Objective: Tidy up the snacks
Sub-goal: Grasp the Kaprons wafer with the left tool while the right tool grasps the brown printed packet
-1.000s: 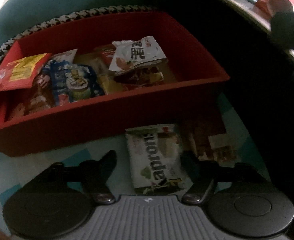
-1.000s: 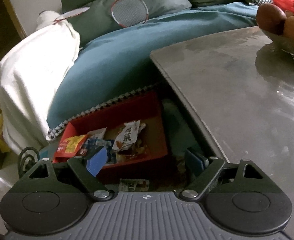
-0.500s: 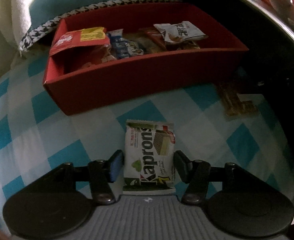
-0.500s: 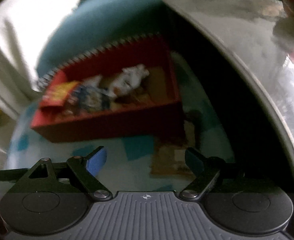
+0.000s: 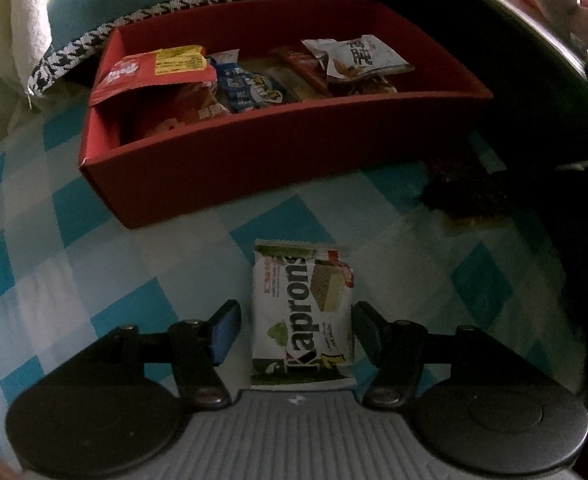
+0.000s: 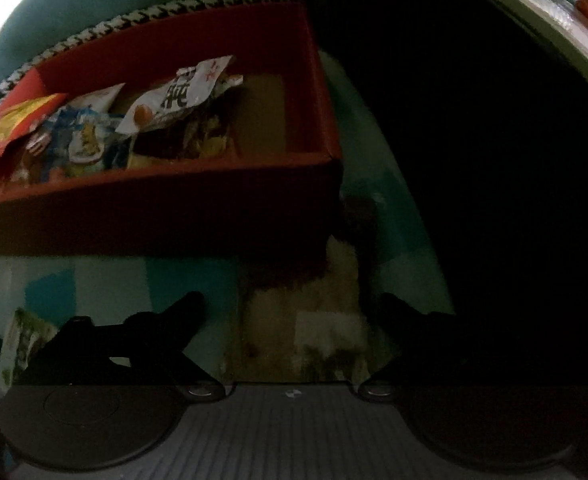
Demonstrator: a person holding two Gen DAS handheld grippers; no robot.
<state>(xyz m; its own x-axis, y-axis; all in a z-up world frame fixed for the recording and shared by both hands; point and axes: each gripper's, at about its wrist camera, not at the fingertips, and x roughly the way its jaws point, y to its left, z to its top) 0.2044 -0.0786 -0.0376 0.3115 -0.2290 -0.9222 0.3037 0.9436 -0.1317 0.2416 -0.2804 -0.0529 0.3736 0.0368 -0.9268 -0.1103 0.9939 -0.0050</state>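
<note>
Left gripper (image 5: 294,330) jaws opening, straddling wafer pack (image 5: 302,312), long axis pointing up-frame at red box (image 5: 253,152). Right gripper (image 6: 289,320) apart over a dim packet (image 6: 314,320).

Matt red cardboard box (image 5: 253,168), upper centre; glossy printed film wafer packet (image 5: 302,312), lower centre; soft checked cloth (image 5: 73,248) beneath; ribbed matt grey plastic gripper body (image 5: 294,432), bottom.
</note>
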